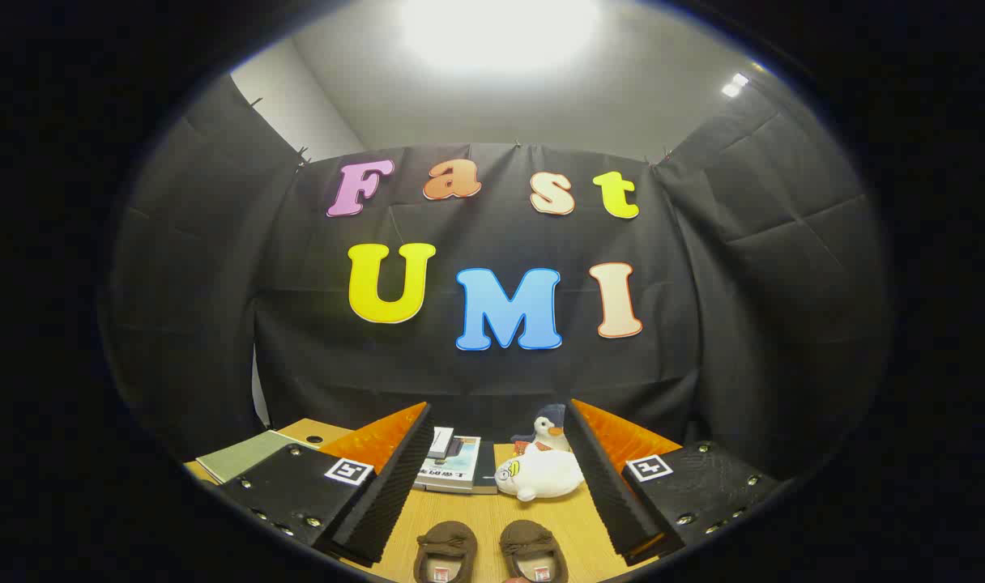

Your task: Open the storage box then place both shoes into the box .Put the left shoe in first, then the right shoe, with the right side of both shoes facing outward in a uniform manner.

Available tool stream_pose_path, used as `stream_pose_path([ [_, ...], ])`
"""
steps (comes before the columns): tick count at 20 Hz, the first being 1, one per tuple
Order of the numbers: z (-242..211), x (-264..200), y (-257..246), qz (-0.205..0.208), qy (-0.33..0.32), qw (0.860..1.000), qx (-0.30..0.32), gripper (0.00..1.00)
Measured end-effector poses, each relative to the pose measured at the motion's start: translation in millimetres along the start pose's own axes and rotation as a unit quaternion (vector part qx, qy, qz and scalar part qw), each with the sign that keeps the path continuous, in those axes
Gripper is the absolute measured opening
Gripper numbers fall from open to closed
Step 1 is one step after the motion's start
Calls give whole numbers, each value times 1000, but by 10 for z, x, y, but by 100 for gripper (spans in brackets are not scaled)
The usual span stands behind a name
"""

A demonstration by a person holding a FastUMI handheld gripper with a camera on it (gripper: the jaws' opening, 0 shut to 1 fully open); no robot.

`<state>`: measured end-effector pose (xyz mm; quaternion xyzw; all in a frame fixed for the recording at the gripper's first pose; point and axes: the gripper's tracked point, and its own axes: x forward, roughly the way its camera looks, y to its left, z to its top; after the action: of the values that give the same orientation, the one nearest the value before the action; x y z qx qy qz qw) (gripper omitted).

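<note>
Jaws spread wide over the wooden bench (492,510), gripper (492,518) holding nothing, with the pair of brown shoes (490,552) side by side between the fingers, a white plush seal (541,475) and plush penguin (551,431) beyond, books (452,465) beside them.

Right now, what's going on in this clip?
The hand-held gripper is open and holds nothing, raised above a wooden table. A pair of brown shoes sits side by side on the table between its fingers, untouched. Beyond them lie a white plush toy, a penguin toy and a stack of books. The shoe task looks not yet started.
</note>
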<state>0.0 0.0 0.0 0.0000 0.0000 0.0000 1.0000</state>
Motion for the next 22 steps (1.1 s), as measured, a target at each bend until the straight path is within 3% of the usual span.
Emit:
stream_pose_path([
  [9,44,-139,-84,-10,-12,1000,2,98],
  [22,158,-70,13,10,-23,1000,-10,98],
])
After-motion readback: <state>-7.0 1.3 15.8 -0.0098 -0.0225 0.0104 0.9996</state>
